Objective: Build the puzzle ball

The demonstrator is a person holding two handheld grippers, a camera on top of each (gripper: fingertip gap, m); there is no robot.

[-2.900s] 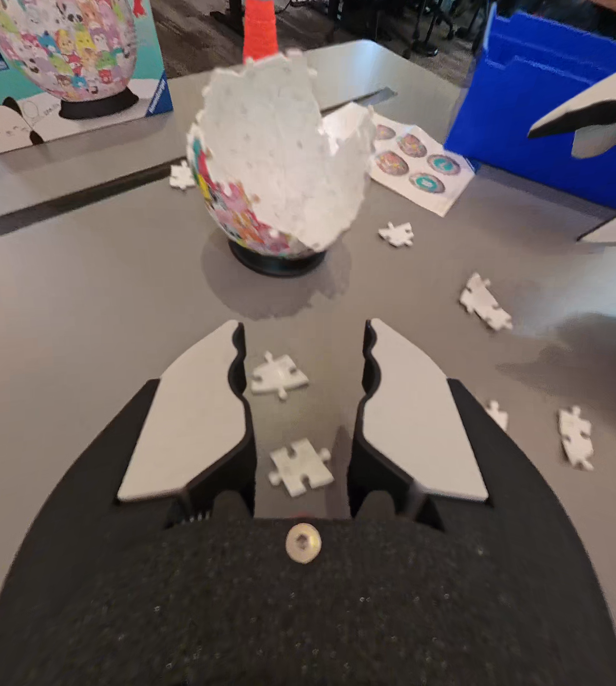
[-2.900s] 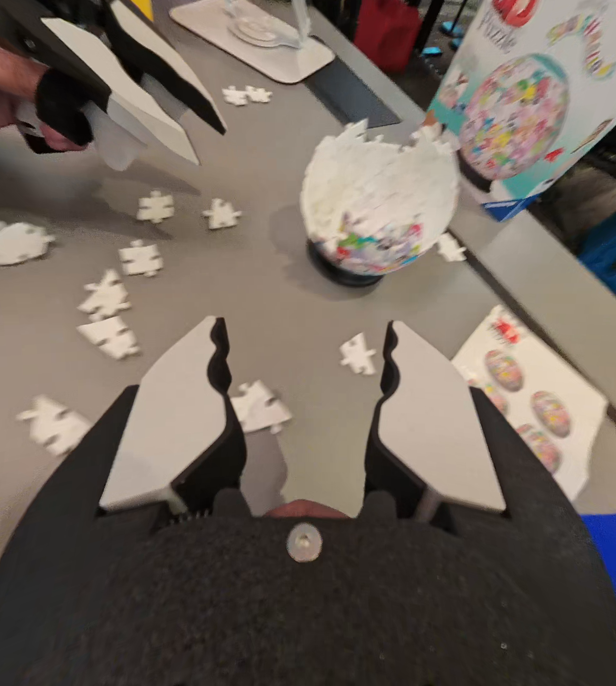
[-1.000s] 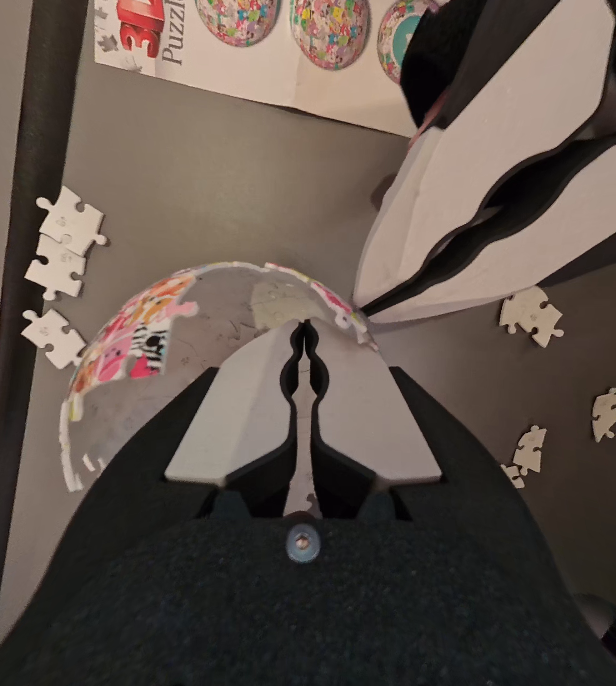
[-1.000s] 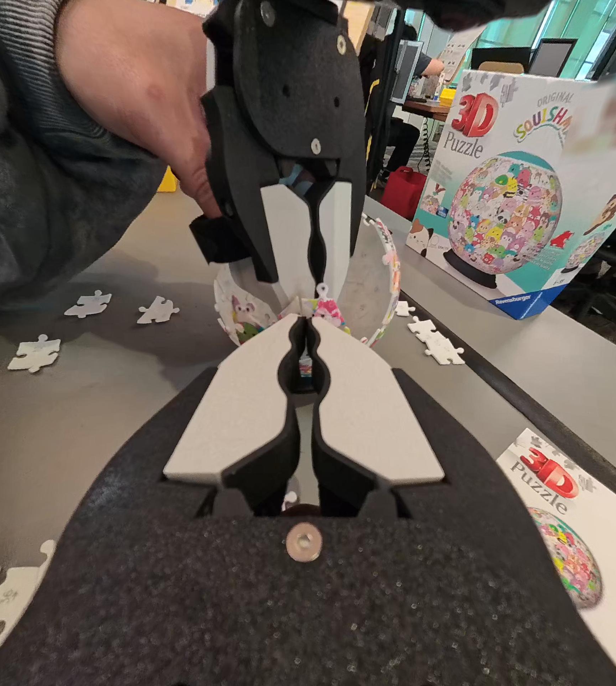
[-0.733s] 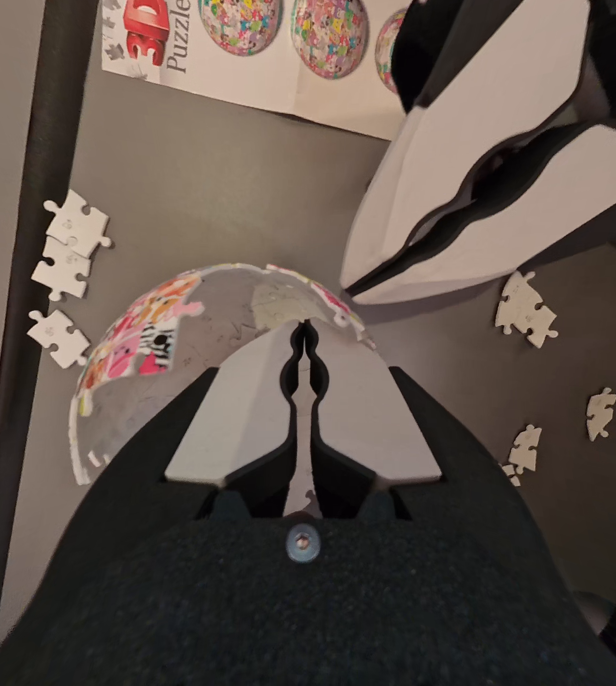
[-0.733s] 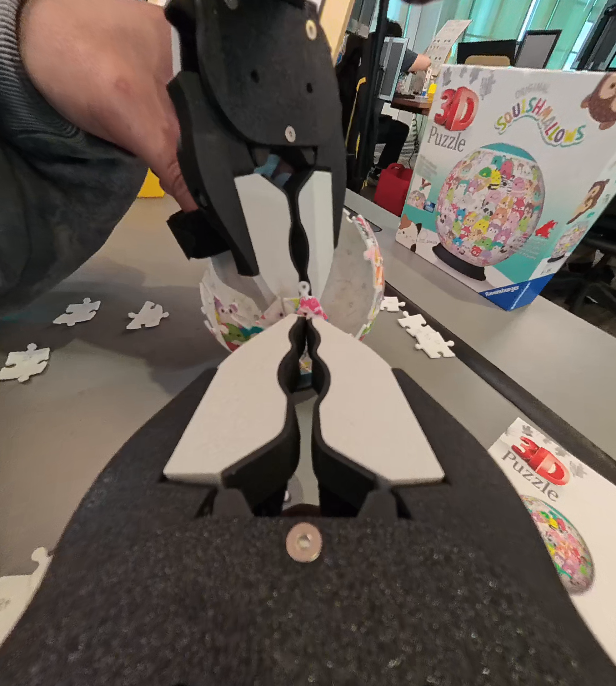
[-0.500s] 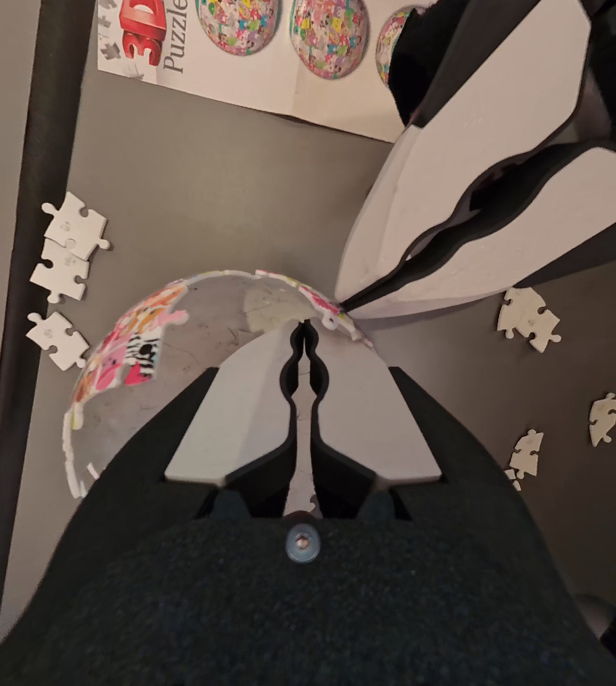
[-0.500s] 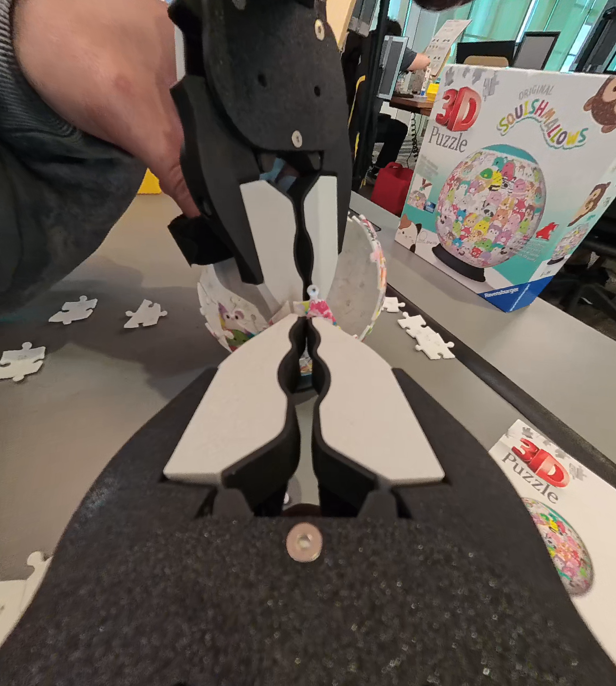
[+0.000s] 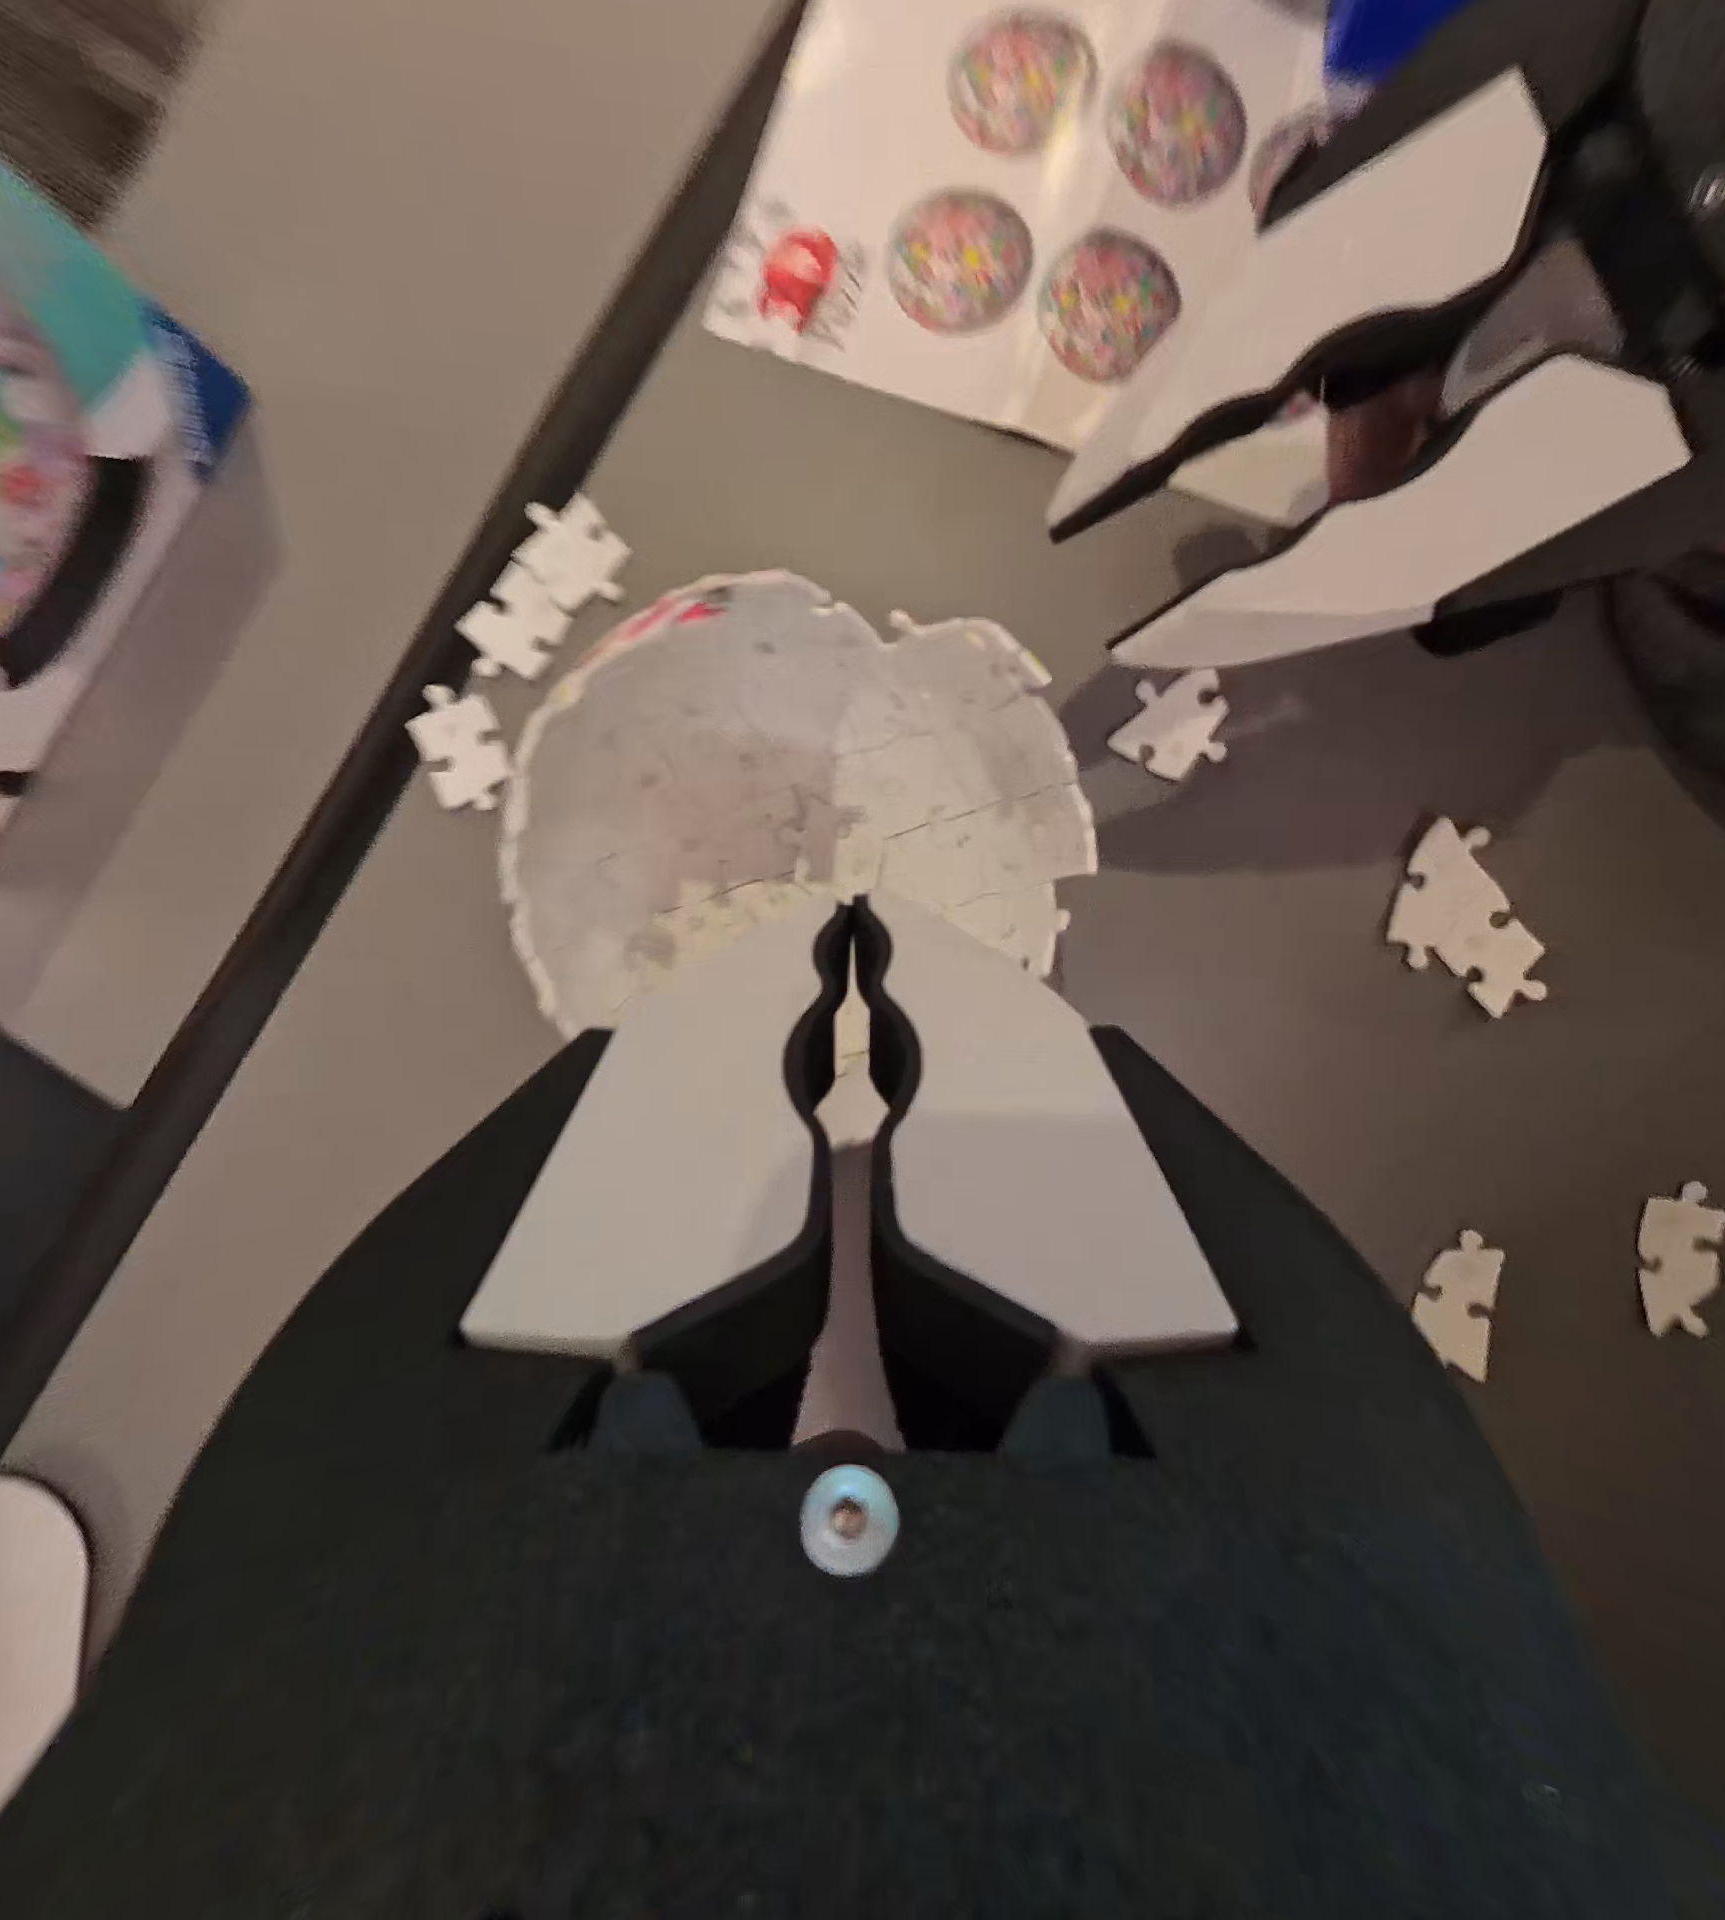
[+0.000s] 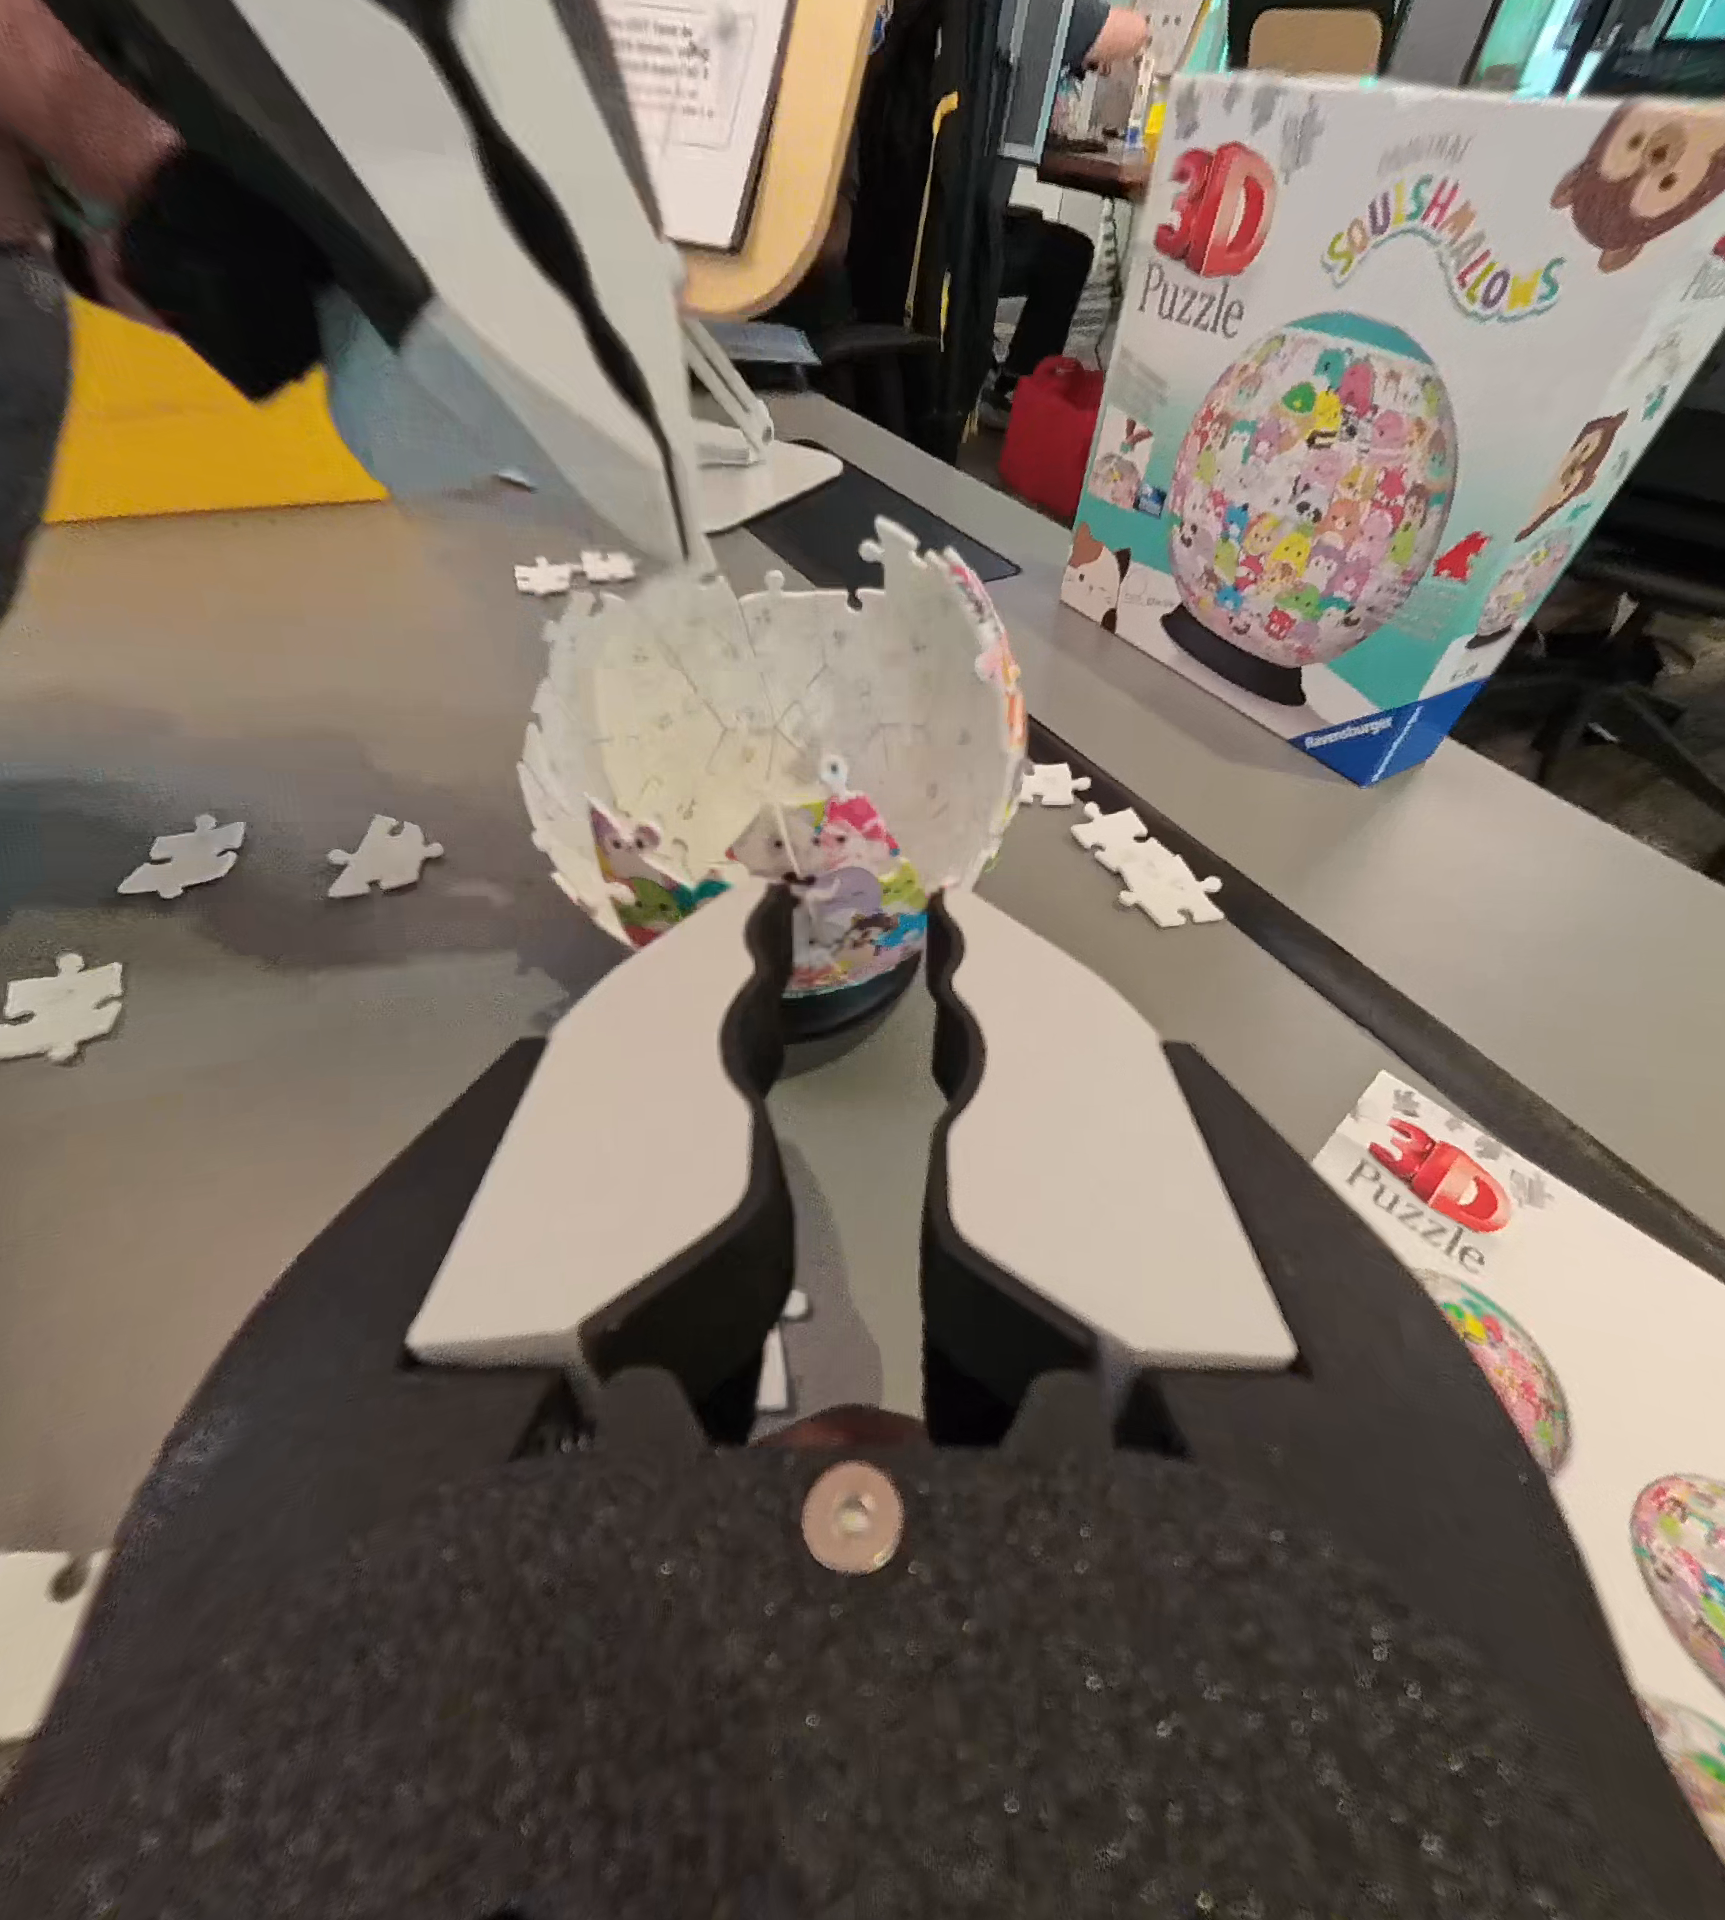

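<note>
Right tongs (image 10: 845, 914) now spread, backed off the half-built ball (image 10: 775, 748), which sits on its stand just ahead; left tongs (image 9: 853, 914) pressed together, lifted above its rim. Piece looks seated; loose pieces (image 9: 1466, 930) remain on bench (image 9: 1253, 1039)

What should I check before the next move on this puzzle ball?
1. Puzzle ball seated on its black stand: ok.
2. Right gripper free for a pick: ok, jaws apart with nothing between them.
3. Left gripper holding a piece: cannot tell. Its jaws are shut, with the tips at the ball's rim.
4. Shell closed: not ok, the top is open with a jagged rim.
5. Loose pieces available: ok, several lie white side up on the table.
</note>
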